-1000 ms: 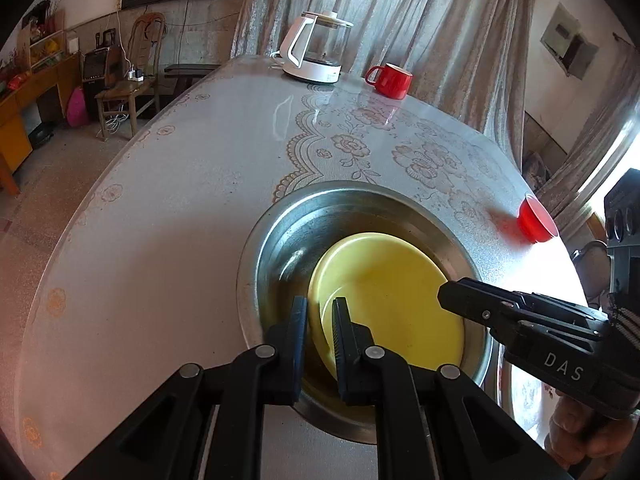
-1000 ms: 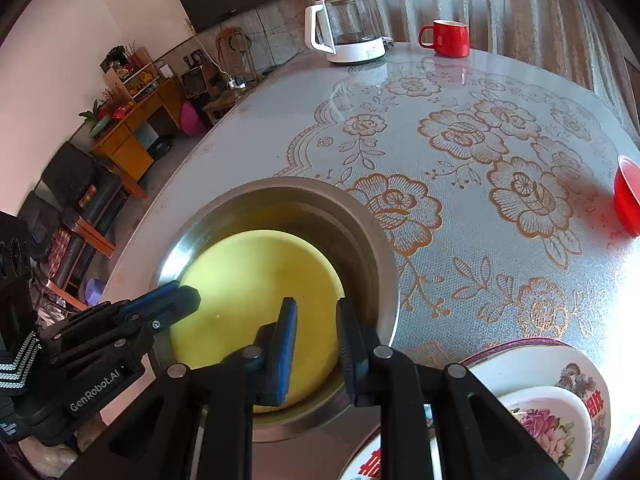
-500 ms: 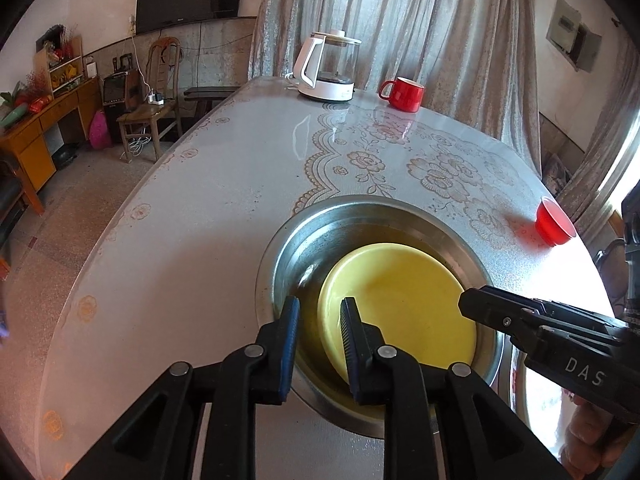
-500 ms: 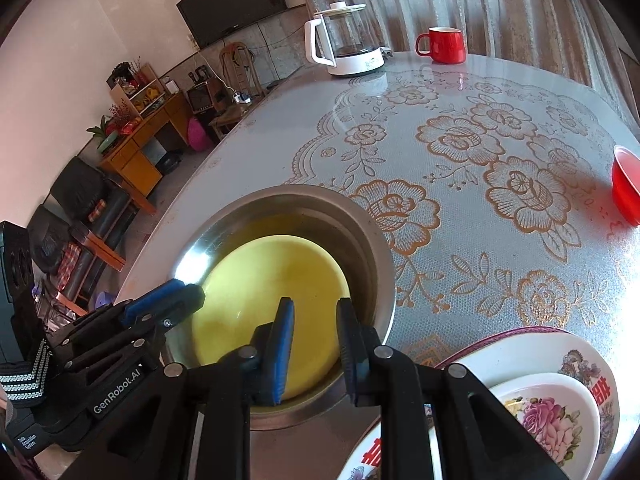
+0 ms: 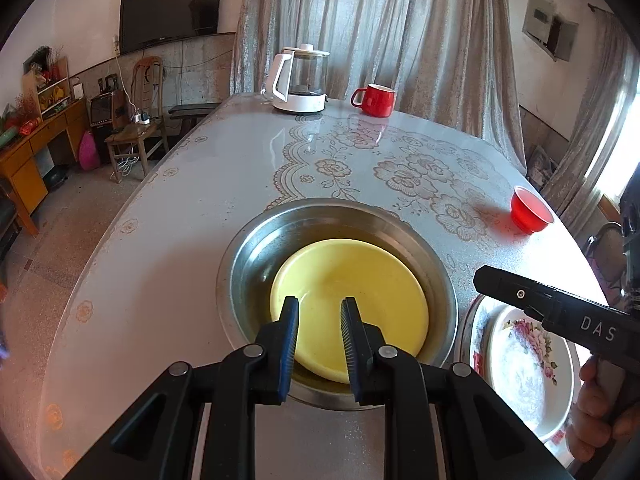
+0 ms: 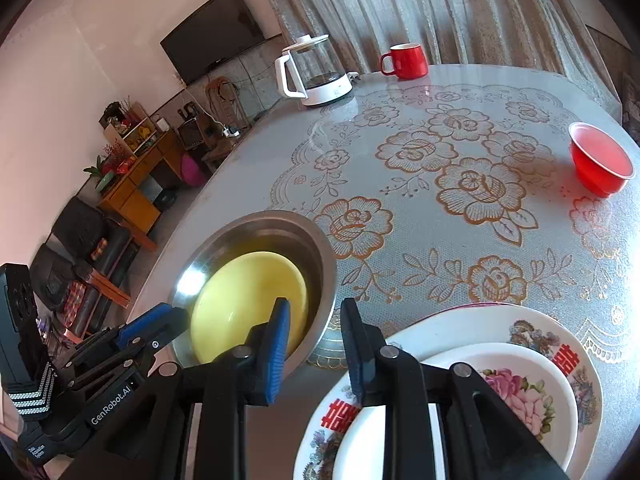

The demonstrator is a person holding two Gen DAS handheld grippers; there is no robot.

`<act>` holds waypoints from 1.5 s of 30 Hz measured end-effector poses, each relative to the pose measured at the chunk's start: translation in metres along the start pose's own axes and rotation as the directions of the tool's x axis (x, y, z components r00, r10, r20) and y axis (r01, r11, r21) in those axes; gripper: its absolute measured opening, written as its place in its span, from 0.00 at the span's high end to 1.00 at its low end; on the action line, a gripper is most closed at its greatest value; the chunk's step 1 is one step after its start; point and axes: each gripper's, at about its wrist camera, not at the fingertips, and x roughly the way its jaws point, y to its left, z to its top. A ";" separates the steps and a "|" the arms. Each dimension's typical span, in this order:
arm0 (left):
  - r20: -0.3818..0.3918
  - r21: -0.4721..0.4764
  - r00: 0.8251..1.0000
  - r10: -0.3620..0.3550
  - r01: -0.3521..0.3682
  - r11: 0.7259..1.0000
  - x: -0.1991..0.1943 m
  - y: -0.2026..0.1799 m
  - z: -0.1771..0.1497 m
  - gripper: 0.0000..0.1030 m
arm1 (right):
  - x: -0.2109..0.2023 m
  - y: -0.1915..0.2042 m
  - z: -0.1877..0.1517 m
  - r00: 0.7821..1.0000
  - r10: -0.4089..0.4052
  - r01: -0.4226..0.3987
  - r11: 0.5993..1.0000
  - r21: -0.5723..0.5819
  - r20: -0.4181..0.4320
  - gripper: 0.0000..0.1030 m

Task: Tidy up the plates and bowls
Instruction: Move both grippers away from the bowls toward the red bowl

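A yellow plate (image 5: 352, 300) lies inside a large steel basin (image 5: 256, 248) on the table; both also show in the right wrist view, the plate (image 6: 244, 300) in the basin (image 6: 320, 248). My left gripper (image 5: 319, 312) is open and empty above the plate's near edge. My right gripper (image 6: 314, 316) is open and empty above the basin's right rim; it also shows in the left wrist view (image 5: 486, 276). A flowered bowl (image 6: 516, 396) sits on a large flowered plate (image 6: 480, 324) to the right. A red bowl (image 6: 600, 164) stands farther right.
A white and glass kettle (image 5: 300, 80) and a red mug (image 5: 374, 100) stand at the table's far edge. The flowered tablecloth (image 6: 460, 168) covers the table. A chair (image 5: 136, 132) and wooden cabinet (image 5: 32, 152) stand on the floor at left.
Both grippers have risen and drawn back from the basin, and their jaws have opened wider. The yellow plate stays in the basin.
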 end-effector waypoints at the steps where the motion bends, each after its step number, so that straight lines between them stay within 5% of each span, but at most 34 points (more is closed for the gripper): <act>1: -0.002 0.002 1.000 -0.006 0.006 1.000 0.000 -0.002 -0.001 0.78 | -0.003 -0.003 -0.001 1.000 -0.001 0.001 1.000 0.008 0.006 0.73; 13: 0.001 0.070 0.999 -0.035 0.035 0.997 -0.004 -0.037 -0.009 0.75 | -0.035 -0.051 -0.021 0.997 -0.061 0.054 0.992 0.116 0.055 0.69; 28: -0.055 0.152 0.984 -0.167 0.174 0.973 0.007 -0.104 -0.001 0.69 | -0.090 -0.144 -0.049 0.974 -0.202 0.159 0.933 0.321 0.104 0.65; 35: -0.136 0.132 0.964 -0.228 0.246 0.960 0.028 -0.142 0.021 0.69 | -0.103 -0.185 -0.054 0.966 -0.239 0.180 0.898 0.401 0.101 0.65; 38: -0.147 0.117 0.958 -0.246 0.264 0.957 0.038 -0.156 0.030 0.53 | -0.104 -0.201 -0.053 0.965 -0.244 0.181 0.887 0.426 0.098 0.65; 45: -0.215 0.082 0.925 -0.313 0.336 0.938 0.070 -0.193 0.055 0.54 | -0.107 -0.239 -0.037 0.961 -0.250 0.165 0.860 0.484 0.116 0.65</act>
